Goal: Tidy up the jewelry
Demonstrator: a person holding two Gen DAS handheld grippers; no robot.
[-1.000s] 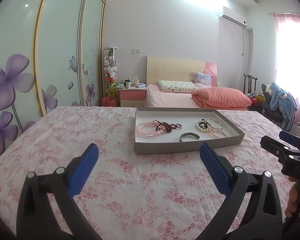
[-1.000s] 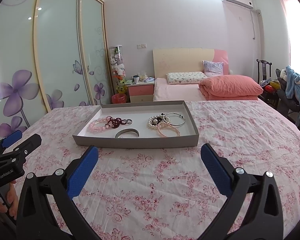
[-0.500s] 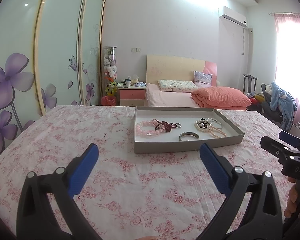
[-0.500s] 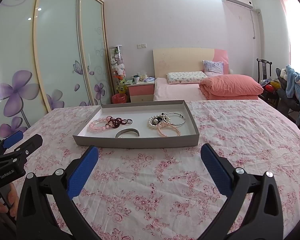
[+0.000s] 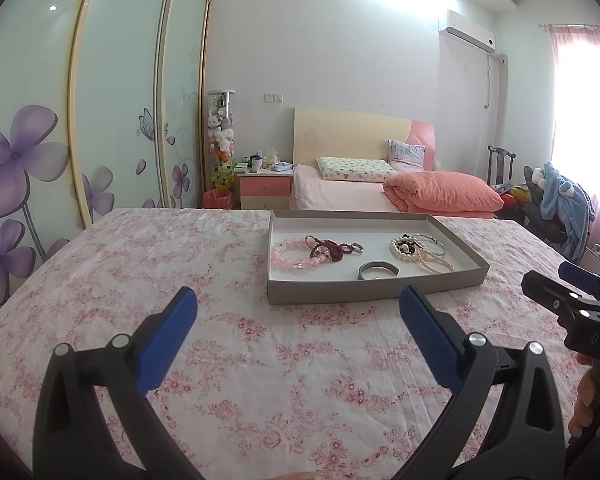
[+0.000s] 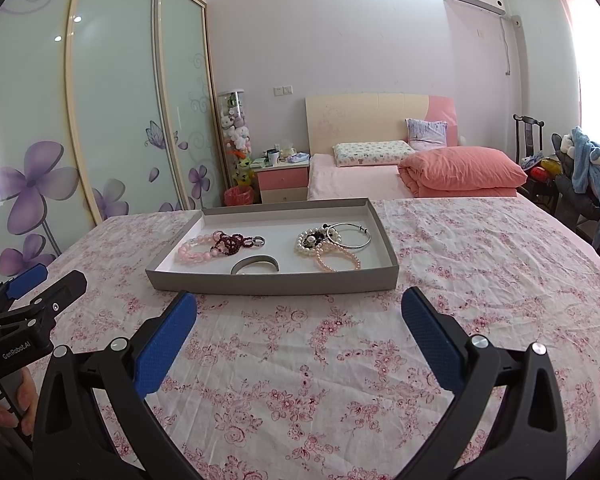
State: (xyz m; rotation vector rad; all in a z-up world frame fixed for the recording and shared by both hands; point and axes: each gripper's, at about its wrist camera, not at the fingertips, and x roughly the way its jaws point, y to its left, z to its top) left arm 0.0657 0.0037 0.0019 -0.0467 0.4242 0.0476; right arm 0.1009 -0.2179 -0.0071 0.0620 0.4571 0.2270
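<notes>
A shallow grey tray [image 5: 364,289] [image 6: 272,282] sits on the floral cloth ahead of both grippers. In it lie a pink bead bracelet [image 5: 290,258] [image 6: 194,250], a dark red bead bracelet [image 5: 332,249] [image 6: 232,242], a silver cuff [image 5: 378,270] [image 6: 255,264], pearl strands [image 5: 428,258] [image 6: 332,256] and a thin silver bangle [image 6: 350,234]. My left gripper [image 5: 298,332] is open and empty, short of the tray's near wall. My right gripper [image 6: 300,330] is open and empty, just short of the tray.
The pink floral cloth [image 5: 120,264] covers a wide surface. Beyond it stand a pink bed [image 6: 420,172], a nightstand [image 6: 282,180], sliding wardrobe doors [image 6: 112,112] on the left and a chair with clothes [image 6: 588,168] on the right.
Both views have shifted only slightly. Both grippers stay open and empty.
</notes>
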